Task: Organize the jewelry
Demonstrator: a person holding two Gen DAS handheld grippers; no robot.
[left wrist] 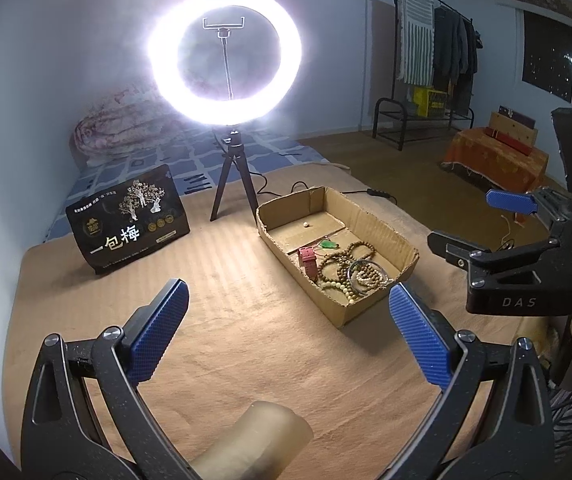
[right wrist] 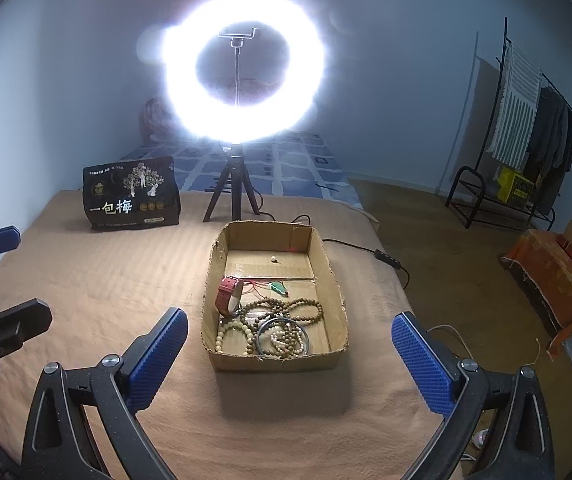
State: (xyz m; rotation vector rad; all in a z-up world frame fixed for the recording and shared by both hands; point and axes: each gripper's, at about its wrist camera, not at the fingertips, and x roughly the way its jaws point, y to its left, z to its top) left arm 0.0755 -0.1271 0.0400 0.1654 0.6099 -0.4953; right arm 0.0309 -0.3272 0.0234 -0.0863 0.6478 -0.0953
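Note:
An open cardboard box [right wrist: 277, 362] sits on the tan bed cover. It holds a red watch [right wrist: 229, 296], a green pendant on a red cord [right wrist: 279, 288], brown wooden bead strings [right wrist: 300, 308], a metal bangle [right wrist: 283, 338], pale beads [right wrist: 225, 332] and one small pearl [right wrist: 273, 258]. My right gripper [right wrist: 289, 316] is open and wide just in front of the box, holding nothing. My left gripper [left wrist: 288, 286] is open to the left of the box [left wrist: 350, 312]. A pale translucent cylinder [left wrist: 257, 440], blurred, lies low between its finger bases, untouched by the pads.
A lit ring light on a tripod [left wrist: 229, 184] stands behind the box with its cable trailing right. A black snack bag [left wrist: 129, 220] leans at the back left. The bed's right edge drops to the floor, where a clothes rack [left wrist: 434, 64] stands.

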